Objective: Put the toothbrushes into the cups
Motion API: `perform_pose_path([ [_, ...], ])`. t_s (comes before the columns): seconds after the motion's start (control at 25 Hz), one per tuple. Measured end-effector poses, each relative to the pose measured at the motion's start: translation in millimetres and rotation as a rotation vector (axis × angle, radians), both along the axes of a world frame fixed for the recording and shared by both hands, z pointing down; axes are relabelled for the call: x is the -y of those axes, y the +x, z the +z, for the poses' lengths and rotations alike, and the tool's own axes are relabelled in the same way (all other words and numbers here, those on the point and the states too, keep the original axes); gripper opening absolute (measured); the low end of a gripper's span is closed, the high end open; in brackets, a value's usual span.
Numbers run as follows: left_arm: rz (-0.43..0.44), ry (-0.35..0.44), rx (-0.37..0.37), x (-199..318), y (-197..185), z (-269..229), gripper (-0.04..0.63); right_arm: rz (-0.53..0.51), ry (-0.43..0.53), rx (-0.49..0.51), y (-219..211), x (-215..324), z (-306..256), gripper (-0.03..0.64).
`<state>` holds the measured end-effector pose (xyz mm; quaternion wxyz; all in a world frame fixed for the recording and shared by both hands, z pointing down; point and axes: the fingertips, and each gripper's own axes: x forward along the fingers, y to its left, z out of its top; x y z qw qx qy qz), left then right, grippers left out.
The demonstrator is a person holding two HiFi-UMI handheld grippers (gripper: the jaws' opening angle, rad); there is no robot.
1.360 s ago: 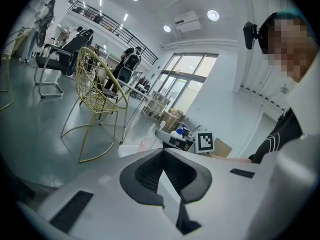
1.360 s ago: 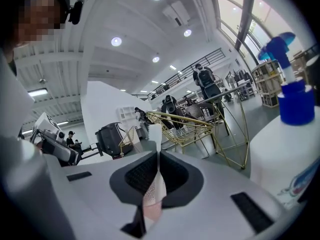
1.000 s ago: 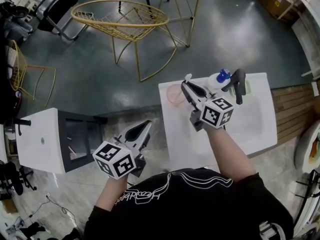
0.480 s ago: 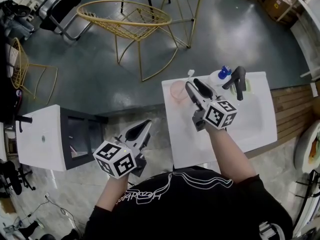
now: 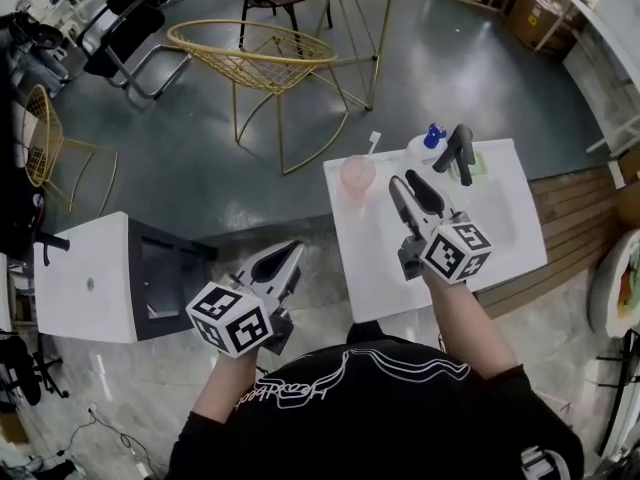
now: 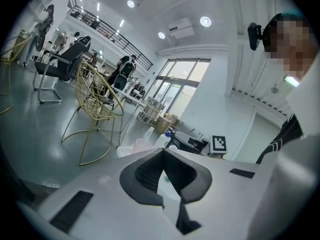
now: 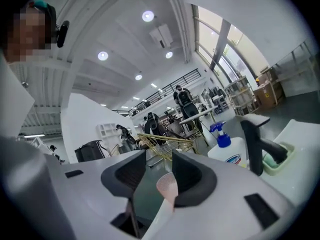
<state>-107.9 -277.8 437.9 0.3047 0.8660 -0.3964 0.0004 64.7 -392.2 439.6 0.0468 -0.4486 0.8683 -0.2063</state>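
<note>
A translucent pink cup [image 5: 356,176] stands at the far left corner of the white sink counter [image 5: 380,268]. A white toothbrush [image 5: 374,144] stands in it, head up. My right gripper [image 5: 406,182] hovers just nearer than the cup, off to its right. Its jaws have just opened and nothing is between them. In the right gripper view the cup [image 7: 167,185] shows through the gap of the right gripper [image 7: 159,160]. My left gripper [image 5: 290,254] hangs over the floor left of the counter, its tips together and holding nothing. The left gripper view looks across the left gripper [image 6: 162,154] toward the counter.
A white soap bottle with a blue pump [image 5: 428,140], a black faucet [image 5: 458,150] and a green soap dish [image 5: 480,164] line the counter's far edge. A gold wire chair [image 5: 265,53] stands beyond the counter. A white cabinet [image 5: 85,278] is at the left.
The right gripper's jaws have parted and it has drawn back from the pink cup toward me, leaving the toothbrush in the cup. The left gripper has hardly shifted.
</note>
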Motion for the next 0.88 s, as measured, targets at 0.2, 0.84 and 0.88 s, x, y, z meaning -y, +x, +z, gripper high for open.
perform_pose_path([
  [0.2, 0.042, 0.057, -0.014, -31, 1, -25, 0.005, -0.056, 0.074, -0.059, -19, -63, -38, 0.149],
  [0.84, 0.139, 0.184, 0.006, -144, 1, -75, 0.005, -0.403, 0.088, -0.027, -99, -259, -86, 0.037],
  [0.88, 0.142, 0.187, 0.006, -148, 2, -76, 0.005, -0.407, 0.091, -0.022, -100, -264, -88, 0.037],
])
